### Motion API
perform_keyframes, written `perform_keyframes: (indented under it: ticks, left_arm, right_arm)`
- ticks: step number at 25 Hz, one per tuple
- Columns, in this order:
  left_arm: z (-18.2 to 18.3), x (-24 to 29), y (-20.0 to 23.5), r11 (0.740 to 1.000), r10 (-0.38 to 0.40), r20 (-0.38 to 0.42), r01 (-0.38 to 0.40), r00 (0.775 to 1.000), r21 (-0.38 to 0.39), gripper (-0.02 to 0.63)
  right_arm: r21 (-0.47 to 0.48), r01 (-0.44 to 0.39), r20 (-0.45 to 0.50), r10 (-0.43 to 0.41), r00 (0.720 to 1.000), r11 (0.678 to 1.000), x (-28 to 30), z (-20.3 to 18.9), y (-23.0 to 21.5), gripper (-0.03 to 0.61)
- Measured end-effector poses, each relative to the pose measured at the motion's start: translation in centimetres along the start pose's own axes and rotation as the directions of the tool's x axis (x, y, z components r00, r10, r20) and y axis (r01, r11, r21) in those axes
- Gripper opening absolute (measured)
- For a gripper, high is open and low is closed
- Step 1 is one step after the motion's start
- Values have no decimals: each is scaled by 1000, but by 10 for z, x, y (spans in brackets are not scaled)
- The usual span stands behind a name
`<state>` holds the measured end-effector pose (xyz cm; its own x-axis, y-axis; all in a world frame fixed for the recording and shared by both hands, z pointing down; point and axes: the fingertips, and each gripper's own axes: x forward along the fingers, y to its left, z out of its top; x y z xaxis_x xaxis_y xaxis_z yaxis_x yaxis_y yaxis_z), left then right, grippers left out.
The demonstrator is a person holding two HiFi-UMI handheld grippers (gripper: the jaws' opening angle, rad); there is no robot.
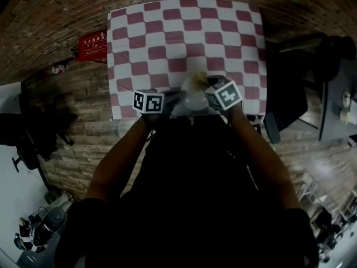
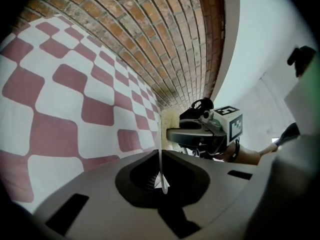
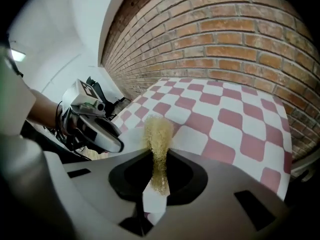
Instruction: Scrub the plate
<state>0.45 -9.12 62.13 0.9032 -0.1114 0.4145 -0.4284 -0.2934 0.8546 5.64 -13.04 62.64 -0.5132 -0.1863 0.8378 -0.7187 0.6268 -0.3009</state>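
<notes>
Left gripper [image 2: 161, 183] tight on plate [image 2: 160, 156] (edge-on)

Table with a red-and-white checked cloth [image 1: 184, 32] is pushed up against a red brick wall [image 1: 67, 15]; plain white wall [image 2: 270, 44] is seen alongside.

- The left grey two-jaw gripper [image 2: 161, 183] is held with its jaws closed on the rim of a thin white plate [image 1: 194, 101].
- The right grey two-jaw gripper [image 3: 159, 181] is clamped on a yellow fibrous scrubber [image 3: 158, 134].
- The left forearm [image 1: 120, 161] and the right forearm [image 1: 259, 155] are stretched forward, and the grippers are held near each other.
</notes>
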Motion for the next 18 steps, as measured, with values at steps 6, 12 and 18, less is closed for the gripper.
perform_keyframes:
  ticks: [6,12,18]
  left_arm:
    - [17,-20,-7,999,-39,53,38,998,10,23]
    - [30,-48,-5,999,-53,129,52,990,9,21]
    - [40,-71,-1,999,-49,177,45,983,26,23]
  right_arm:
    - [-52,-32,47,35,998,998,0,27,46,52]
    - [-39,-76,24,77,997,996,4,26,75,52]
    - [-49,-84,-85,79,993,995,11,-5,88,52]
